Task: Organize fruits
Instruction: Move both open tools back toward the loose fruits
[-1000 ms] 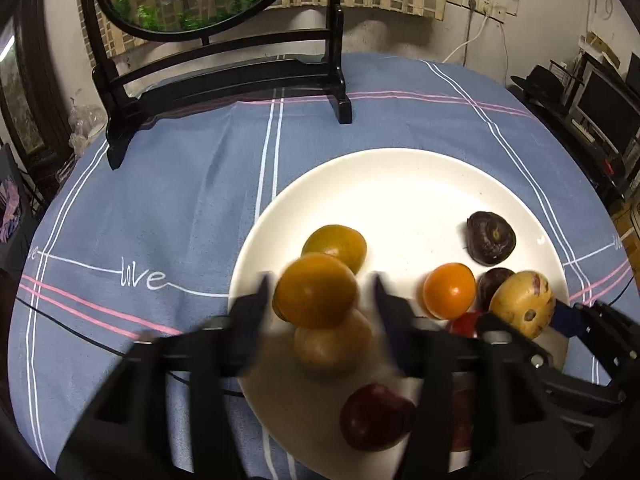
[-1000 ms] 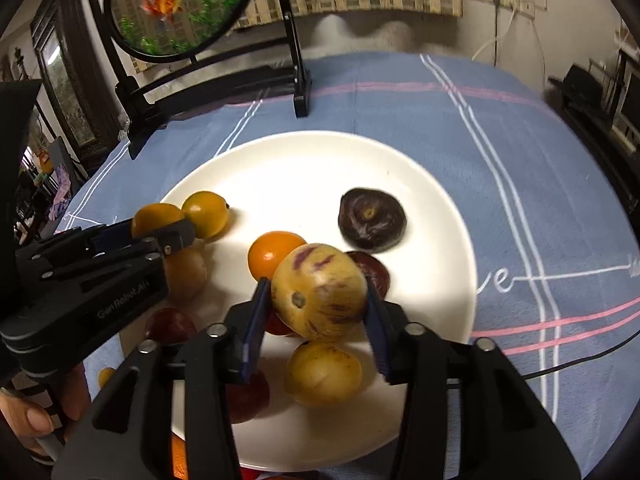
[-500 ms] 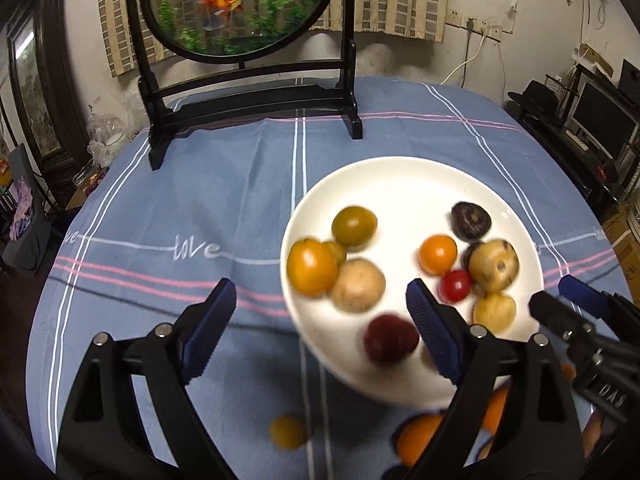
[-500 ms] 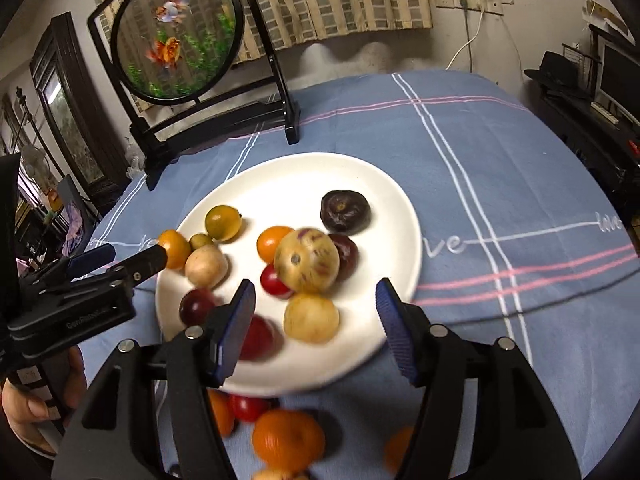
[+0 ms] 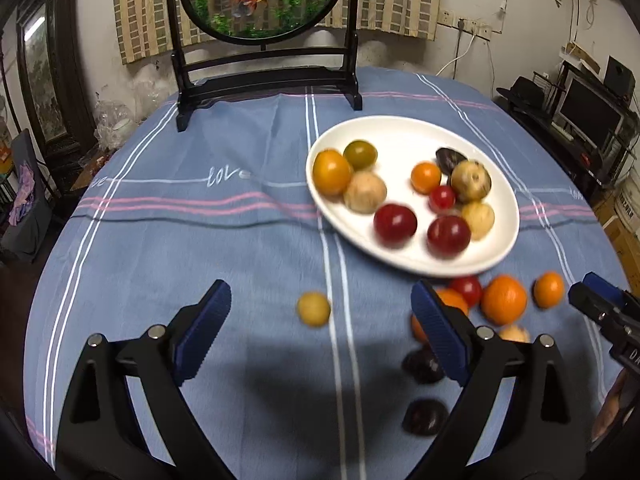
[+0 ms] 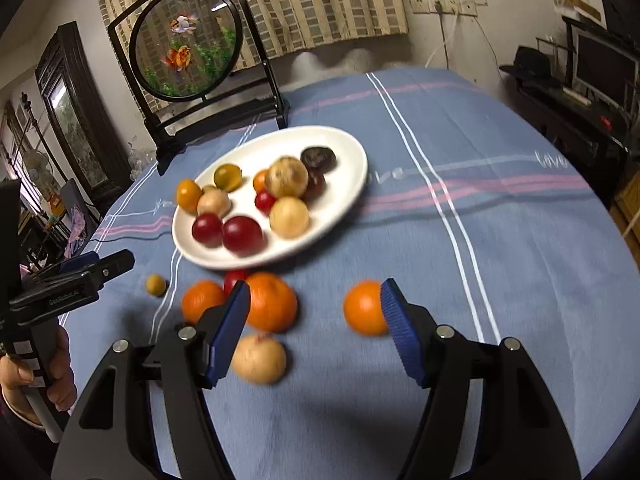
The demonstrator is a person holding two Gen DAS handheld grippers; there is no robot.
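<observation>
A white plate point(image 5: 400, 124) point(image 6: 352, 148) holds several fruits: yellow, orange, red, pale and dark ones. More fruit lies loose on the blue cloth in front of it. My left gripper point(image 5: 320, 292) hangs over the cloth short of the plate, jaws opening, and a small yellow fruit point(image 5: 314, 309) lies on the cloth below the gap, untouched. My right gripper point(image 6: 315, 286) also hovers short of the plate with its jaws opening. A big orange point(image 6: 270, 306) sits by its left finger and another orange point(image 6: 364, 307) by its right finger. Neither is gripped.
A pale fruit point(image 6: 259, 357), a third orange point(image 6: 200, 300) and two dark fruits point(image 5: 422, 364) lie near the front edge. A black-framed round goldfish screen point(image 5: 260, 0) stands at the back. A person's hand point(image 6: 16, 376) holds the left gripper's handle.
Both grippers let go of the fruits they held over the plate, drew back toward the front edge, and their jaws widened. The loose fruit on the cloth came into view.
</observation>
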